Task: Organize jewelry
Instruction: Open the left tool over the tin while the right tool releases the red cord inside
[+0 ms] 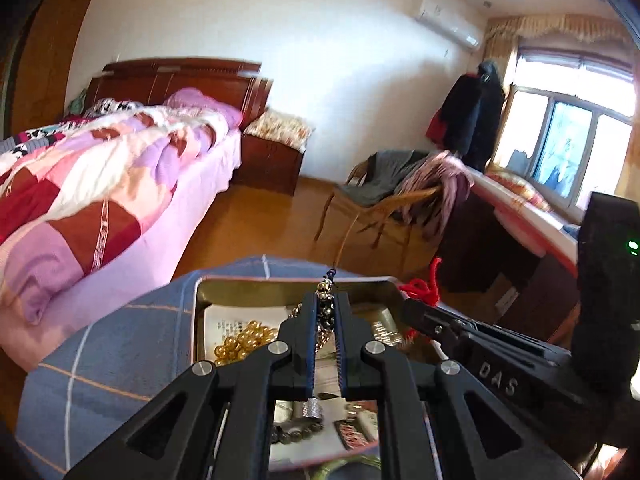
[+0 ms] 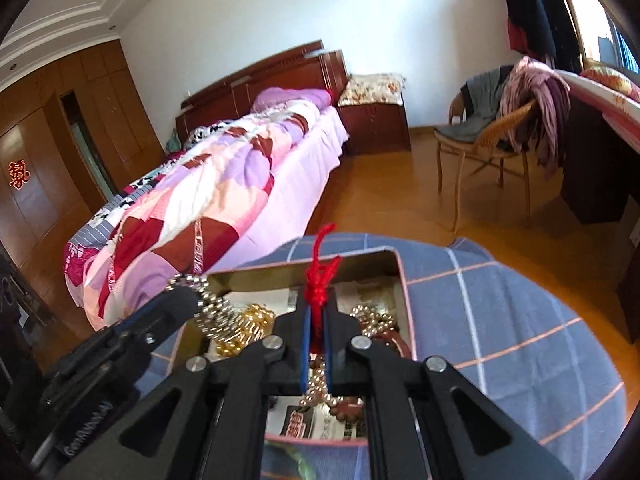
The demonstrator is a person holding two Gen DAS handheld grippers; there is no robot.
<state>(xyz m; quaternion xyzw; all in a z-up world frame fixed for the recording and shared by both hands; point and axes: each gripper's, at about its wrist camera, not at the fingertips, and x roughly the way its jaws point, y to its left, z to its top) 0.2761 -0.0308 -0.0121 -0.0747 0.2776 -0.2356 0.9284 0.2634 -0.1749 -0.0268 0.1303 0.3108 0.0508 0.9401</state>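
Note:
An open metal tin [image 1: 280, 284] [image 2: 394, 270] sits on a blue plaid cloth and holds gold beads [image 1: 244, 342] [image 2: 248, 326], papers and other jewelry. My left gripper [image 1: 328, 308] is shut on a silver-and-dark bead strand [image 1: 325, 292] above the tin; in the right wrist view it [image 2: 188, 300] holds the strand [image 2: 212, 308] at the tin's left edge. My right gripper [image 2: 316, 308] is shut on a red knotted cord [image 2: 318, 276] over the tin's middle. It reaches in from the right in the left wrist view, with the red cord [image 1: 424, 288] at its tip.
The plaid cloth [image 2: 500, 320] covers a round surface. A bed with a pink quilt [image 1: 100, 168] lies to the left. A wicker chair with clothes [image 2: 496, 132] stands on the wooden floor, with a desk [image 2: 600, 128] at the right.

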